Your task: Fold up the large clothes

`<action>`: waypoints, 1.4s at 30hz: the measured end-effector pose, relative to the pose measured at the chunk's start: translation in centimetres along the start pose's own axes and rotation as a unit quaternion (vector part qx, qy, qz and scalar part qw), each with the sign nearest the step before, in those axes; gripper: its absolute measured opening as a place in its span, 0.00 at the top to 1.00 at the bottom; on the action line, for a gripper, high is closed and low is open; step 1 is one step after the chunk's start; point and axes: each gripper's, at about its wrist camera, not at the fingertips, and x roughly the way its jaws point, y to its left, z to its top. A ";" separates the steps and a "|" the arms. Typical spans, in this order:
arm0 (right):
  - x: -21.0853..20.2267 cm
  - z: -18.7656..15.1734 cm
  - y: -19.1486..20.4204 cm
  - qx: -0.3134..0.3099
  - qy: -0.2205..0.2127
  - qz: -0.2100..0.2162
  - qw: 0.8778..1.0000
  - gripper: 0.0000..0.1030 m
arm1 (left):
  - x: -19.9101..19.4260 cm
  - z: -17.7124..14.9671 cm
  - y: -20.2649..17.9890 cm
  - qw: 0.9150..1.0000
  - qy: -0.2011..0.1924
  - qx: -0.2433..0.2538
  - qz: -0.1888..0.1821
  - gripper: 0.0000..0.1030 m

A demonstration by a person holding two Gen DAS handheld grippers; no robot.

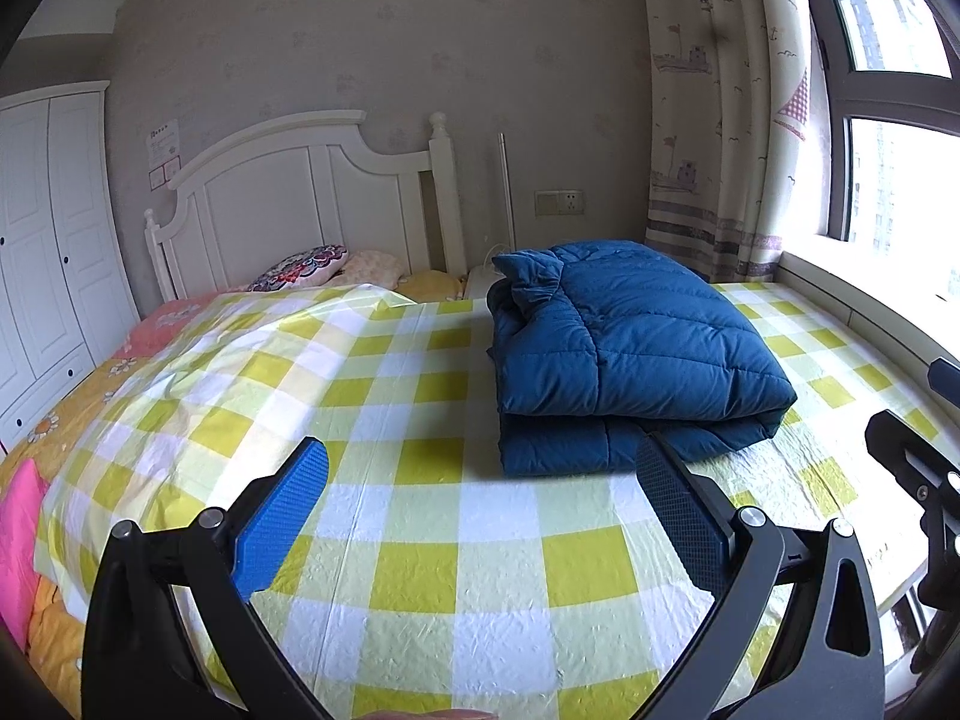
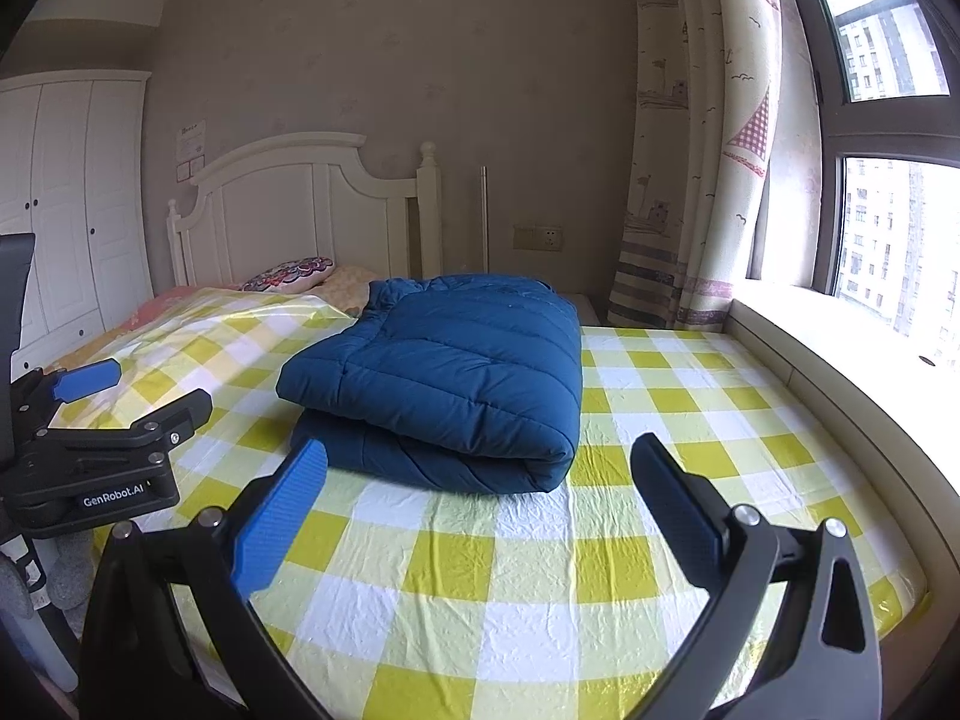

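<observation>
A dark blue quilted puffer jacket (image 1: 630, 354) lies folded into a thick rectangle on the yellow-and-white checked sheet (image 1: 456, 570); it also shows in the right wrist view (image 2: 444, 384). My left gripper (image 1: 480, 468) is open and empty, hovering over the sheet just in front of the jacket's near edge. My right gripper (image 2: 480, 468) is open and empty, just in front of the jacket's folded edge. The left gripper (image 2: 120, 396) also shows at the left of the right wrist view, open.
The bed has a white headboard (image 1: 300, 192) with pillows (image 1: 300, 267) at the far end. A white wardrobe (image 1: 42, 252) stands at the left. A window sill (image 2: 840, 354) and a curtain (image 1: 720, 120) line the right side.
</observation>
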 end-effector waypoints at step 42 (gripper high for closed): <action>0.0 -0.4 0.8 -0.015 0.000 0.004 1.000 0.03 | 0.1 -0.3 0.1 1.000 0.002 0.001 -0.001 0.04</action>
